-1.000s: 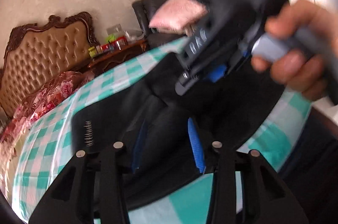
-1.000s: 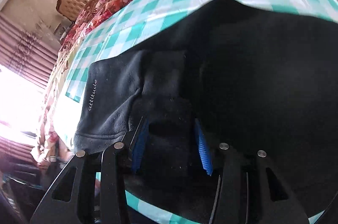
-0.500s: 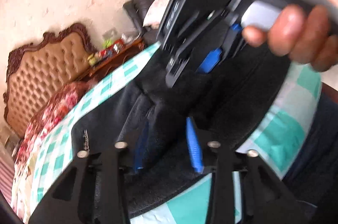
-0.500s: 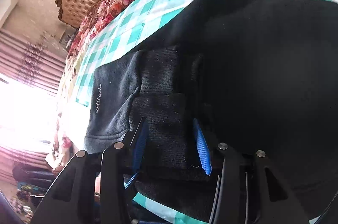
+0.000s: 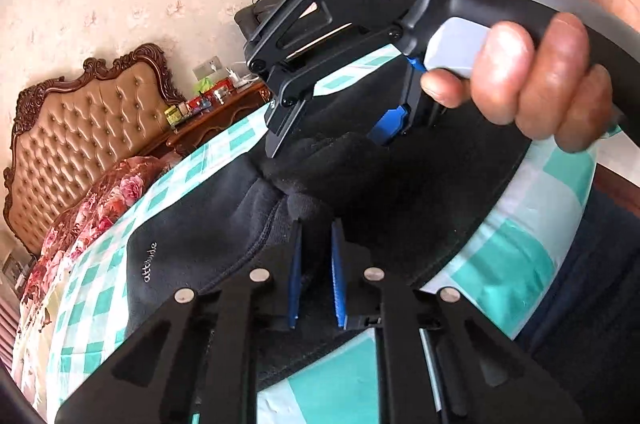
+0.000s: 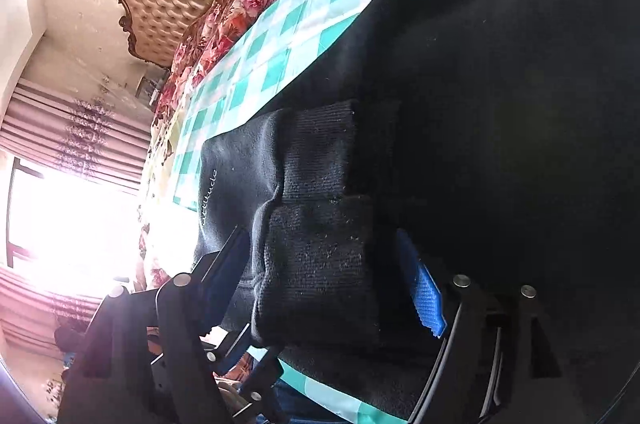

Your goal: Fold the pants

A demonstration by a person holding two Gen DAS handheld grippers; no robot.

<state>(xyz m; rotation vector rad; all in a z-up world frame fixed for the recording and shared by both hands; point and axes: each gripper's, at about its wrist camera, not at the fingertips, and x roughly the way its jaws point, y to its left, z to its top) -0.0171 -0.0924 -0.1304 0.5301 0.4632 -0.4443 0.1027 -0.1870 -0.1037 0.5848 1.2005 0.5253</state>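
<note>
Black fleece pants (image 5: pixel 192 224) with white "attitude" lettering lie on a green-and-white checked cloth (image 5: pixel 520 264). In the left wrist view my left gripper (image 5: pixel 316 228) has its blue pads close together, closing on a bunched fold of the ribbed cuff. A hand (image 5: pixel 520 63) holds my right gripper (image 5: pixel 332 139) just above that fold. In the right wrist view my right gripper (image 6: pixel 328 276) has its jaws opening wide. The ribbed cuff (image 6: pixel 316 256) lies between them, untouched by the blue pads. The pants (image 6: pixel 500 103) fill the right half of that view.
Beyond the checked cloth (image 6: pixel 320 3) stands a bed with a tufted headboard (image 5: pixel 80 127) and floral bedding (image 5: pixel 92 199). A wooden side table (image 5: pixel 216 119) carries small items. A bright window with striped curtains (image 6: pixel 60 224) is at the left.
My left gripper's pads have drawn together on the cuff fold. My right gripper's jaws have spread wide apart and let go of the cuff, and it has tilted upward in the left wrist view.
</note>
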